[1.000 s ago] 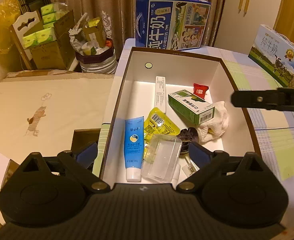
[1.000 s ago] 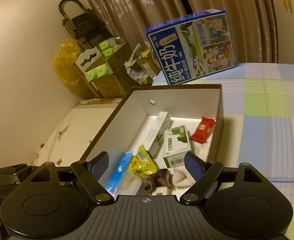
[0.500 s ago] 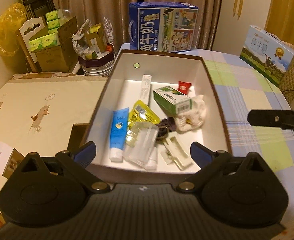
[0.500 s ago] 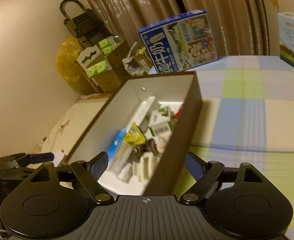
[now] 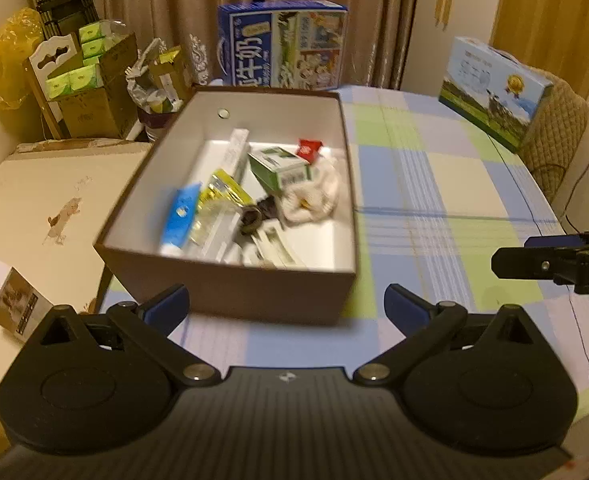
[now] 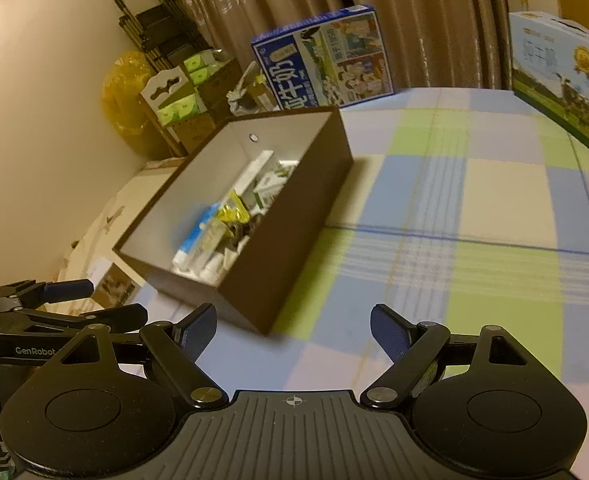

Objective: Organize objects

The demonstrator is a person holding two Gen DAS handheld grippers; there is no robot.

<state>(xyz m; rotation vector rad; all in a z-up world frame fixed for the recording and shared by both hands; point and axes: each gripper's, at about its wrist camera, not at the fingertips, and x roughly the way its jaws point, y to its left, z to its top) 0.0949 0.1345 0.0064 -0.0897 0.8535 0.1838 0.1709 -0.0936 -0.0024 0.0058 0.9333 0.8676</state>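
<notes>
Nearest the left wrist camera, the left gripper (image 5: 286, 308) hangs over the checked tablecloth (image 5: 434, 184) with its jaws opening wide and nothing between them. The right gripper (image 6: 293, 334) also stands well apart at the jaws and grips nothing; only bare cloth shows between its blue pads (image 6: 198, 332). Both point down at a slant towards the table, which probably means that the person is surveying the scene with free tools rather than carrying anything.

Just beyond the left gripper sits the brown box (image 5: 230, 292), its near wall facing the fingertips but not touching them. From the right gripper the same box lies ahead and to the left, a little further off.

Inside the box the small things lie loosely jumbled, as if dropped in rather than arranged: a blue tube (image 5: 180, 216) near the front left, a yellow sachet (image 5: 224, 192) beside it, a green carton (image 5: 282, 168) towards the middle, a red packet (image 5: 309, 149) behind it and a white cloth bundle (image 5: 314, 200) against the right wall. They seem gathered here to keep the tabletop free.

Further back, a blue milk carton case (image 5: 282, 46) stands upright behind the box, and a second gift case (image 5: 494, 88) stands at the far right of the table.
</notes>
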